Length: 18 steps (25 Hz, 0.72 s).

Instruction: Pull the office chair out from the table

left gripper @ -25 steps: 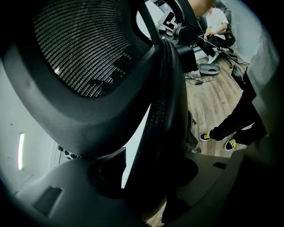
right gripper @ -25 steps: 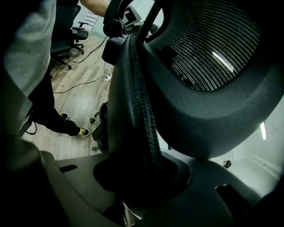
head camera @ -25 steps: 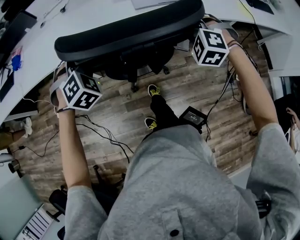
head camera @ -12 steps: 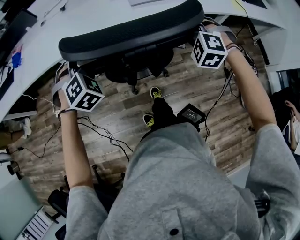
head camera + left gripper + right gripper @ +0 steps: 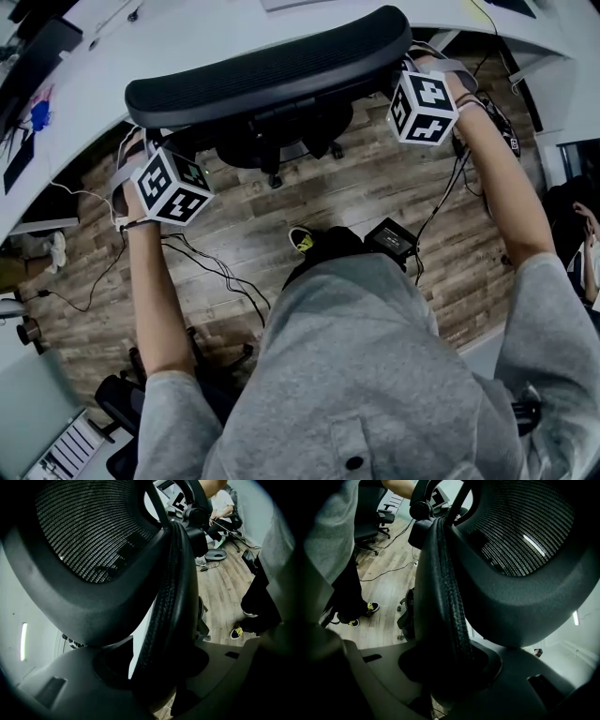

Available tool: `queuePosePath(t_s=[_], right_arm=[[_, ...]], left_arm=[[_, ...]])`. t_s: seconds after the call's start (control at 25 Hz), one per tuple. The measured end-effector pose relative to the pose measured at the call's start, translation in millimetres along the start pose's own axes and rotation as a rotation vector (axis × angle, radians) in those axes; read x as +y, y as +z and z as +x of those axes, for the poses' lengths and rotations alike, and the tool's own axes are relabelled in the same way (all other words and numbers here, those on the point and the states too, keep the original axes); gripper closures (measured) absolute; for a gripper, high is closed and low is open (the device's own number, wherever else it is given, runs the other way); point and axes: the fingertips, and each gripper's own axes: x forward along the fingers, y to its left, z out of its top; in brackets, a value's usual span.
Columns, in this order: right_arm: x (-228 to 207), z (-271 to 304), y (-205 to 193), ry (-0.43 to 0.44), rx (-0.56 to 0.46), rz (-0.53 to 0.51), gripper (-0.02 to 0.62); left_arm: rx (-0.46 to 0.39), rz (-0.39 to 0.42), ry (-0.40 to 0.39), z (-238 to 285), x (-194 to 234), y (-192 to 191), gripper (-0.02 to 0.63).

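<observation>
The black office chair's mesh backrest [image 5: 272,70] stands at the edge of the white table [image 5: 187,28], its top rim curving across the head view. My left gripper [image 5: 154,667] is shut on the backrest's left side edge [image 5: 173,583], which sits deep between its jaws. My right gripper [image 5: 450,667] is shut on the right side edge [image 5: 445,573] the same way. In the head view only the marker cubes [image 5: 173,186] [image 5: 422,108] and my forearms show; the jaws are hidden under the backrest.
The chair's base and castors [image 5: 272,173] stand on wood floor under the table's edge. Loose cables [image 5: 211,267] and a black box [image 5: 392,239] lie on the floor by my shoe [image 5: 300,241]. Another chair [image 5: 122,403] sits at the lower left.
The backrest and both grippers have shifted slightly away from the table, towards me. My feet have stepped back; one shoe is now hidden under my body.
</observation>
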Motion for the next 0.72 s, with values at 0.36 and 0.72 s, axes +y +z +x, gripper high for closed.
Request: queuePosePath(t_s=[0.36,0.72], right_arm=[[42.4,-46.2,-15.5,-0.016,-0.003,-0.001,0.457],[67.6,-69.3,-16.0,-0.021,-0.023,-0.016,0.457]], left_arm=[[-0.003,0.007,0.015,-41.5,-44.7,17.6,0.371],[0.018,-0.008,0.017,-69.8,-75.7,18.2,0.371]])
